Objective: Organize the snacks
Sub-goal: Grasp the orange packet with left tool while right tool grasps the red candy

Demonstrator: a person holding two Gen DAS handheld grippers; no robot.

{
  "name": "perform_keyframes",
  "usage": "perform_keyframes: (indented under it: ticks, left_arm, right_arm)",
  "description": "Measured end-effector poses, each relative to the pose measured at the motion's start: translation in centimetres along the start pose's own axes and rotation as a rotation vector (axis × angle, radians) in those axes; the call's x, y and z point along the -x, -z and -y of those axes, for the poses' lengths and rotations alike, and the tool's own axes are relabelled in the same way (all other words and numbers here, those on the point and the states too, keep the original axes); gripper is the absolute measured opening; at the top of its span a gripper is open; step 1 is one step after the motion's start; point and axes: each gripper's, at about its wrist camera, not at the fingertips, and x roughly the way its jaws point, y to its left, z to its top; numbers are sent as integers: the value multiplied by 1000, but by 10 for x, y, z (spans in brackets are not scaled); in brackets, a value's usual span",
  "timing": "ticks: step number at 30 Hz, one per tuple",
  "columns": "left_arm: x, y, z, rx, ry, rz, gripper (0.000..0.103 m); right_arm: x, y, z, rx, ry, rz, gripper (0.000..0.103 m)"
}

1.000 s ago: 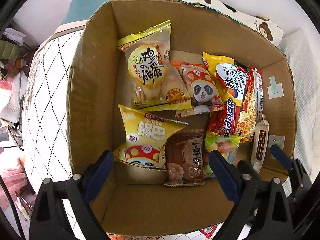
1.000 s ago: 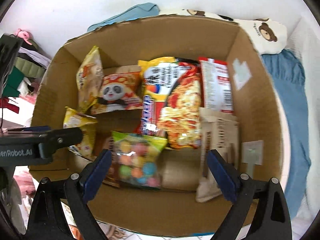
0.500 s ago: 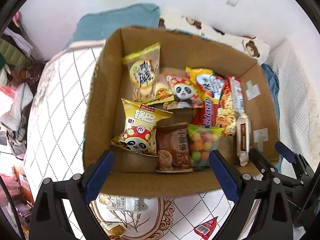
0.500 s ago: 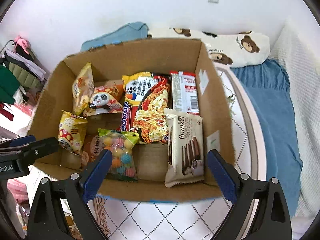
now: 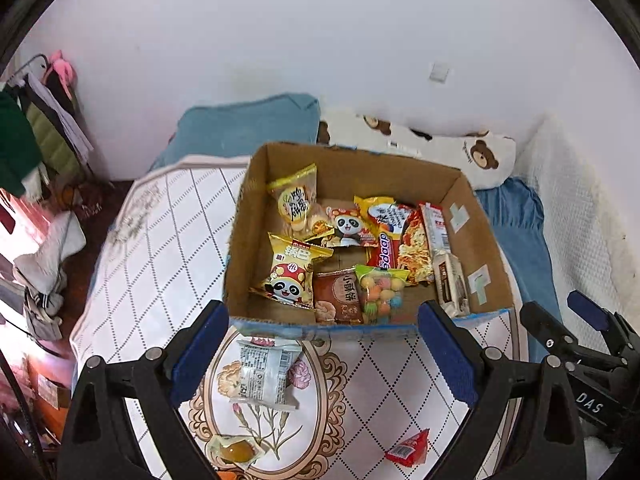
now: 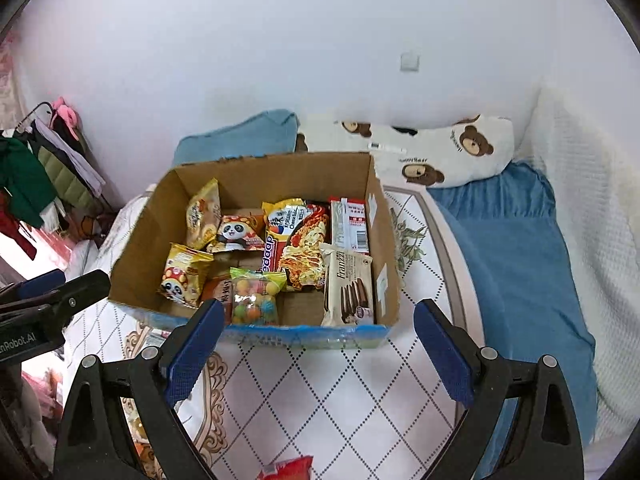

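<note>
An open cardboard box [image 5: 240, 240] [image 6: 136, 248] sits on a quilted bed cover and holds several snack packs, among them a yellow panda bag [image 5: 292, 276], a candy bag [image 5: 380, 292] [image 6: 254, 296] and a Franzi wafer pack [image 6: 348, 284]. My left gripper [image 5: 324, 356] is open and empty, pulled back in front of the box. Under it on the cover lie a clear cake pack [image 5: 264, 376], a small jelly cup [image 5: 236, 450] and a red triangular sachet [image 5: 408, 446]. My right gripper [image 6: 316, 352] is open and empty, also in front of the box.
A teal pillow [image 5: 240, 128] and a bear-print pillow [image 6: 440, 152] lie behind the box against the white wall. A blue blanket [image 6: 512, 264] lies right of the box. A clothes rack [image 5: 32, 136] stands at the left, past the bed edge.
Both grippers have pulled up and back from inside the box. The box now looks smaller and the loose snacks on the cover have come into view.
</note>
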Motion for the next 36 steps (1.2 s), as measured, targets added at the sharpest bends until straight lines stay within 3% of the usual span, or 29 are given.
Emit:
perform_keyframes:
  ticks: [8, 13, 17, 24, 25, 27, 30, 36]
  left_arm:
    - [41, 16, 13, -23, 5, 82, 97]
    - [39, 33, 16, -27, -7, 62, 97]
    - [20, 60, 1, 9, -39, -18, 98]
    - [-24, 129, -53, 123, -166, -239, 98]
    - [-29, 138, -62, 144, -179, -264, 98]
    - [-39, 161, -84, 206, -203, -337, 98]
    - [-55, 194, -115, 297, -214, -442, 98]
    - [-99, 246, -155, 387, -170, -659, 97]
  right_arm:
    - [54, 13, 2, -19, -20, 75, 98]
    - [48, 30, 3, -24, -73, 3, 98]
    - [8, 69, 6, -33, -124, -157, 98]
    - [-83, 157, 9, -82, -214, -477, 96]
    - [-90, 165, 9, -99, -225, -502, 94]
    - [-111, 185, 9, -139, -249, -569, 81]
    - [-123, 200, -1, -108, -245, -583, 60]
    - [-122, 204, -42, 45, -202, -539, 52]
